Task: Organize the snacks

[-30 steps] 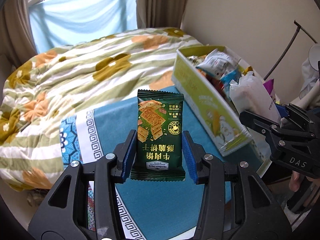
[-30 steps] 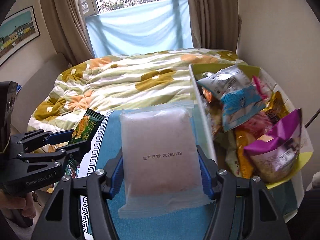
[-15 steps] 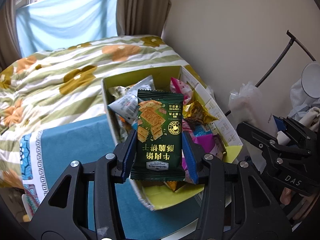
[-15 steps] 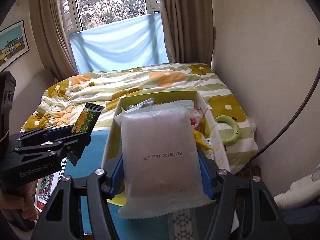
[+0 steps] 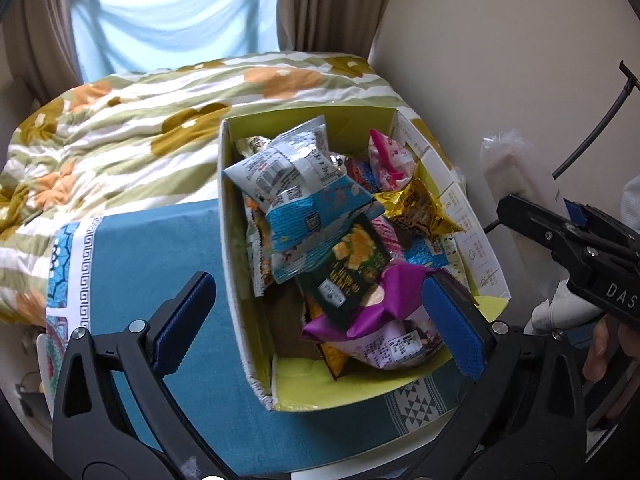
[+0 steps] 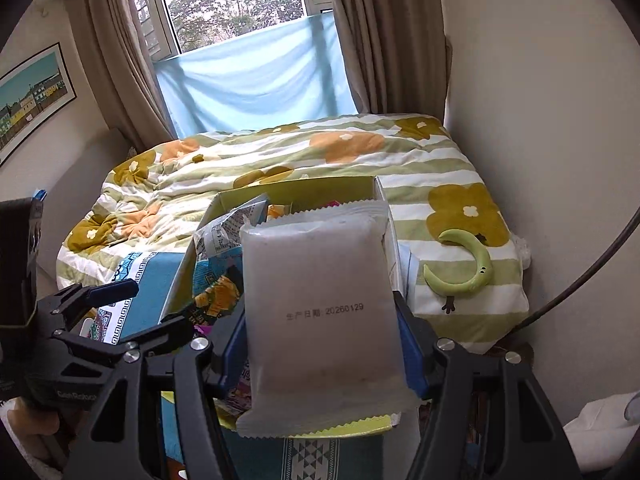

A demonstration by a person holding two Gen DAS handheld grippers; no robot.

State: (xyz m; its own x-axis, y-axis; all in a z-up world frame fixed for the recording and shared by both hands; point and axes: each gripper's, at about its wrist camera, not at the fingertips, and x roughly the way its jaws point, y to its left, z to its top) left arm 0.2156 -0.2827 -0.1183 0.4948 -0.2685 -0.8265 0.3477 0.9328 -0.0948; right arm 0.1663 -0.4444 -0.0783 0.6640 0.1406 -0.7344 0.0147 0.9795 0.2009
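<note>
My left gripper [image 5: 320, 320] is open and empty above the near end of a yellow-green cardboard box [image 5: 328, 394] full of snack packets. The dark green cracker packet [image 5: 346, 272] lies tilted on top of the pile, beside a purple packet [image 5: 396, 292] and under a blue-and-white packet [image 5: 308, 196]. My right gripper [image 6: 320, 344] is shut on a frosted white packet [image 6: 320, 300] printed with a date, held upright near the box [image 6: 320, 190]. The white packet [image 5: 516, 176] and right gripper [image 5: 580, 248] show at the right in the left wrist view.
The box stands on a teal patterned cloth [image 5: 168, 264] over a small table. A bed with a floral quilt [image 5: 160, 120] lies behind it, with a green crescent toy [image 6: 468, 268] on the quilt. A wall [image 5: 500, 60] is on the right, a window [image 6: 240, 8] behind.
My left gripper opened and let the green cracker packet fall into the box. Both grippers moved closer over the box. The right gripper still holds the white packet.
</note>
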